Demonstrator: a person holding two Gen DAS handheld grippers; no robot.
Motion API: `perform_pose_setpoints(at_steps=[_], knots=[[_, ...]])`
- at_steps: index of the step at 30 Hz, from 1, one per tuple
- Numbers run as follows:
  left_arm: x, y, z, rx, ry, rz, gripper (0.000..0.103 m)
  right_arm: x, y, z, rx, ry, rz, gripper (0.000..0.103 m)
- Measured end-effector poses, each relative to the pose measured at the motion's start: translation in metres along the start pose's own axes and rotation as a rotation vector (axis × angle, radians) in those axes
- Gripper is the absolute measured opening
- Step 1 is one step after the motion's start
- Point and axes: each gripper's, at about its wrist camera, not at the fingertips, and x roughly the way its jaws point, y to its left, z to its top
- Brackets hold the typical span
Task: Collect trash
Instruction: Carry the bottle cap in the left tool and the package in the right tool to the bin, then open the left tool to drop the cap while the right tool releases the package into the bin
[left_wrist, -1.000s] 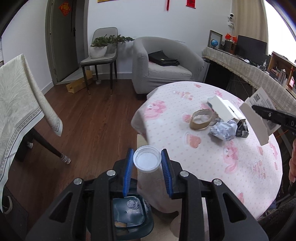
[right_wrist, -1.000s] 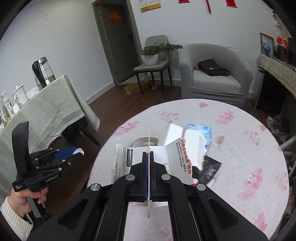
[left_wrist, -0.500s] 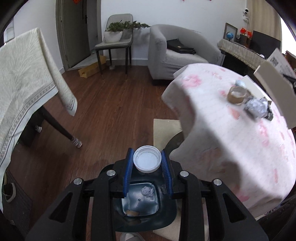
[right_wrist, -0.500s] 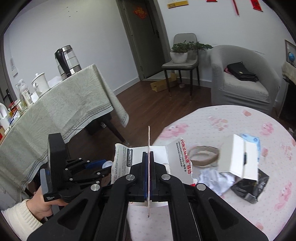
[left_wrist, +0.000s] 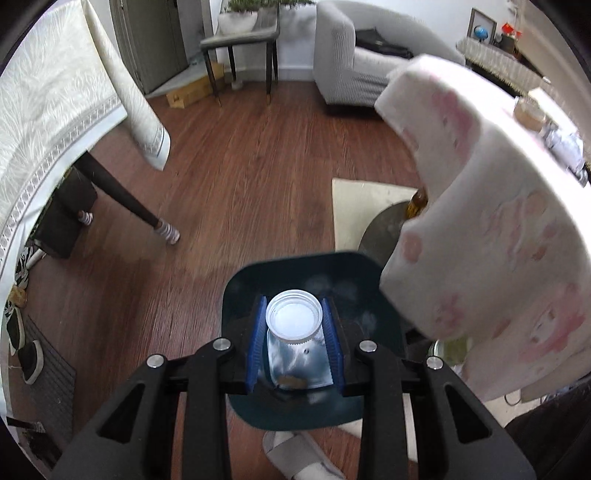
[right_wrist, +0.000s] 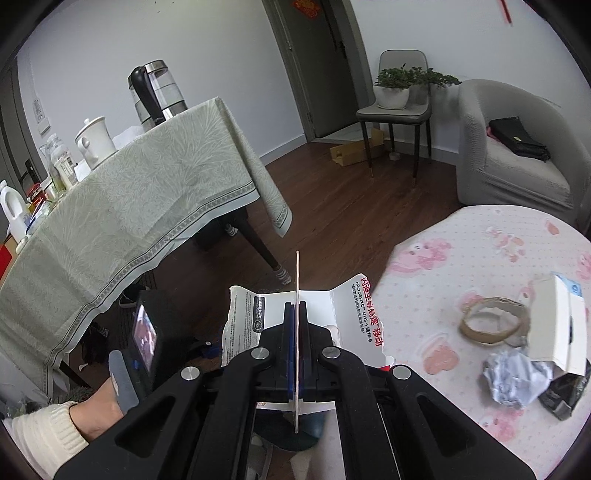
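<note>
My left gripper (left_wrist: 294, 326) is shut on a small clear plastic cup (left_wrist: 294, 318) and holds it over the open dark teal trash bin (left_wrist: 240, 291) on the floor. My right gripper (right_wrist: 296, 325) is shut on a flattened white cardboard package (right_wrist: 354, 306) with red and black print, held beside the round table's edge. On the pink-patterned tablecloth (right_wrist: 461, 258) lie a brown tape ring (right_wrist: 491, 326), a white box (right_wrist: 554, 325), crumpled grey paper (right_wrist: 515, 376) and a black wrapper (right_wrist: 563, 397).
A table with a grey-green cloth (right_wrist: 129, 206) carries a kettle (right_wrist: 155, 92) and bottles on the left; its dark leg (left_wrist: 122, 199) stands on the wood floor. A grey armchair (right_wrist: 517, 147) and a chair with a plant (right_wrist: 399, 96) stand at the back.
My left gripper has moved down from table height and over the trash bin with the cup. My right gripper has swung left with the package, so the table now lies to its right.
</note>
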Motion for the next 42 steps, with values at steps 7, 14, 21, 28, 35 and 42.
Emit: perform_pose_setpoints(at_steps=[7,14,21,28,35,42], knots=[[0.023,0.013,-0.020,0.006,0.099,0.013,0.033,0.026,0.014,0.001,-0.013,0.038,0.021,0.001],[0.033,0.020,-0.033,0.011,0.156,-0.002,0.033,0.048,0.028,0.002,-0.028,0.074,0.028,0.001],[0.036,0.026,-0.041,0.023,0.177,-0.004,0.033,0.066,0.034,0.002,-0.028,0.106,0.024,0.001],[0.034,0.034,-0.045,0.017,0.183,-0.016,0.052,0.084,0.034,-0.002,-0.020,0.141,0.017,0.001],[0.020,0.045,-0.042,-0.012,0.130,-0.021,0.052,0.105,0.038,-0.007,-0.020,0.182,0.008,0.001],[-0.016,0.062,-0.034,-0.061,0.012,-0.028,0.052,0.129,0.036,-0.016,-0.012,0.225,-0.003,0.001]])
